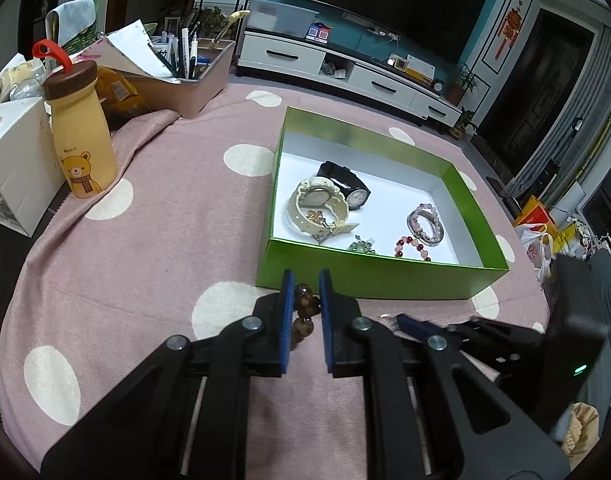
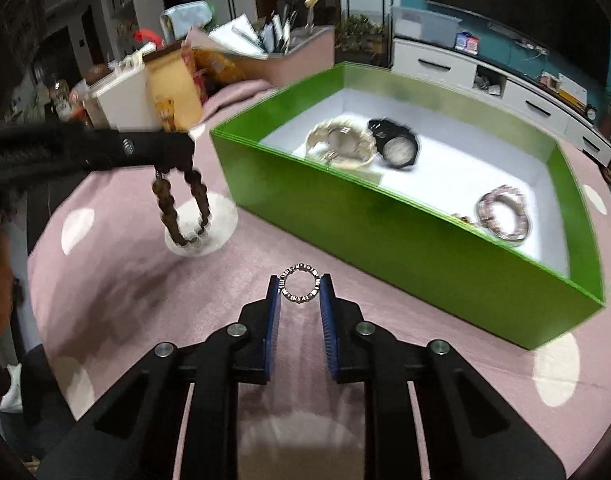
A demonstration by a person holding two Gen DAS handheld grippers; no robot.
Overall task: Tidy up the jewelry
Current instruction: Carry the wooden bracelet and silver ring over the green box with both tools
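Observation:
My left gripper (image 1: 306,284) is shut on a brown bead bracelet (image 1: 305,312), which hangs from it above the pink cloth in the right wrist view (image 2: 181,208). My right gripper (image 2: 300,286) is shut on a small silver ring (image 2: 300,283), just above the cloth. The green box (image 1: 369,276) lies ahead, also in the right wrist view (image 2: 345,208). It holds a cream watch (image 1: 317,208), a black watch (image 1: 347,184), a pink bead bracelet (image 1: 425,224), a red bead bracelet (image 1: 411,248) and a green charm (image 1: 361,246).
A bear-print bottle (image 1: 81,132), a white box (image 1: 13,160) and a pink bin of pens and papers (image 1: 185,72) stand at the table's far left. The dotted pink cloth (image 1: 145,240) covers the table. My right gripper's black body (image 1: 505,344) lies low right.

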